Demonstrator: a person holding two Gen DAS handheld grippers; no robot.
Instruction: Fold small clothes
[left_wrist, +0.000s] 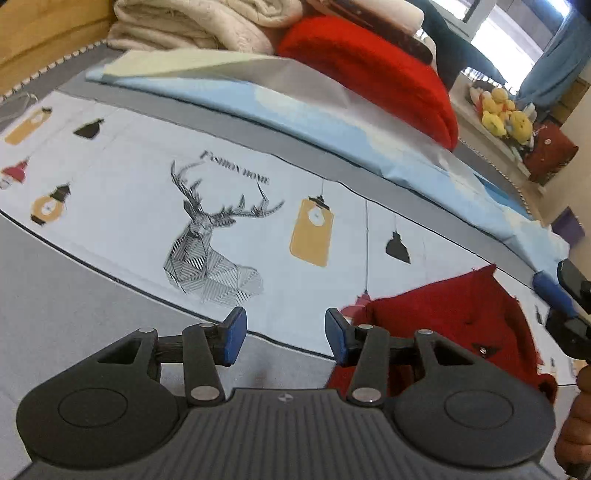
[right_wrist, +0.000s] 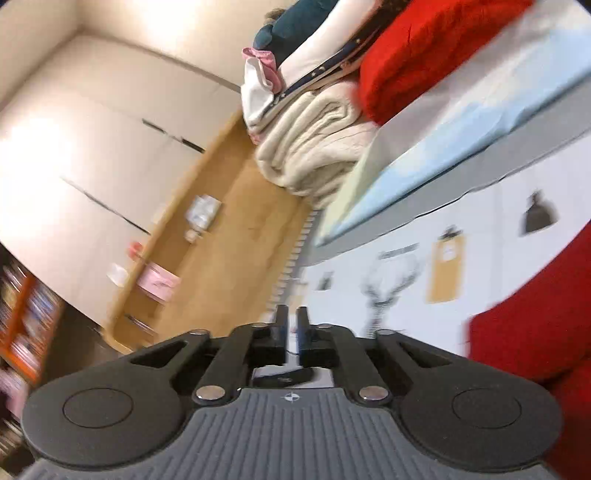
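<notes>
The left claw (left_wrist: 282, 334) is held spread wide, nothing between its blue pads, above the printed bedsheet (left_wrist: 147, 206) with the deer motif (left_wrist: 210, 243). The small red garment (left_wrist: 454, 325) is seen lying on the bed just to the right of that claw, partly hidden behind its right finger. The right claw (right_wrist: 291, 334) is drawn almost fully together, only a narrow slit left between the fingers, with nothing seen gripped. In the blurred right wrist view, the garment's red cloth (right_wrist: 532, 325) is found at the right edge. Folded blankets (left_wrist: 192, 22) and a red pillow (left_wrist: 373, 70) are piled at the far side of the bed.

Both wrist views low over bedsheet (left_wrist: 110, 206), right blurred
</notes>
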